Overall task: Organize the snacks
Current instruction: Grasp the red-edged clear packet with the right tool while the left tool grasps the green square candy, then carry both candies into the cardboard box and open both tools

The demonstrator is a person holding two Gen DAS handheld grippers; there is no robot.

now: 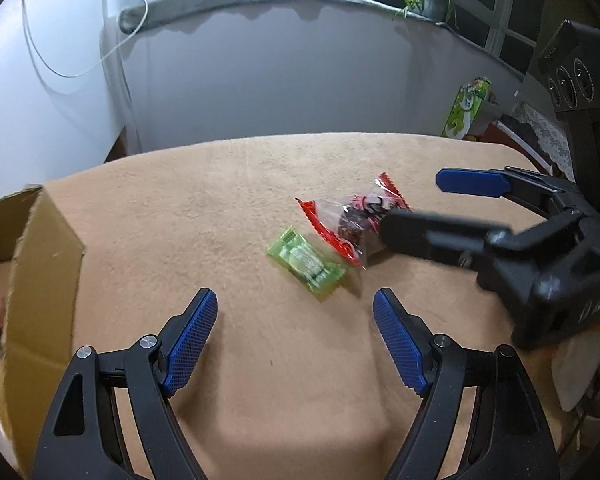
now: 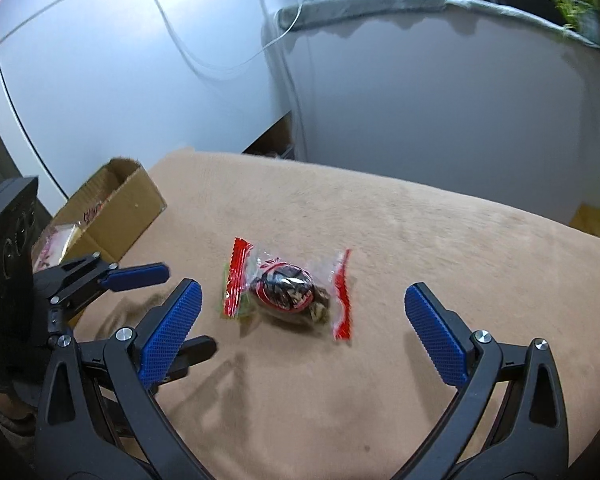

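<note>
A green snack packet (image 1: 306,265) and a clear packet with red ends and a dark snack inside (image 1: 352,220) lie side by side on the tan cloth (image 1: 240,184). My left gripper (image 1: 294,340) is open just short of the green packet. My right gripper (image 1: 412,204) is open, its near finger touching the red packet's right side. In the right wrist view the red packet (image 2: 288,286) lies ahead of the open right gripper (image 2: 300,312), the green packet (image 2: 242,308) mostly hidden behind it, and the left gripper (image 2: 180,312) is at the left.
An open cardboard box (image 1: 40,264) with red-wrapped snacks inside stands at the table's left edge; it also shows in the right wrist view (image 2: 116,208). A green carton (image 1: 466,106) stands beyond the far right corner. A grey wall and windowsill are behind.
</note>
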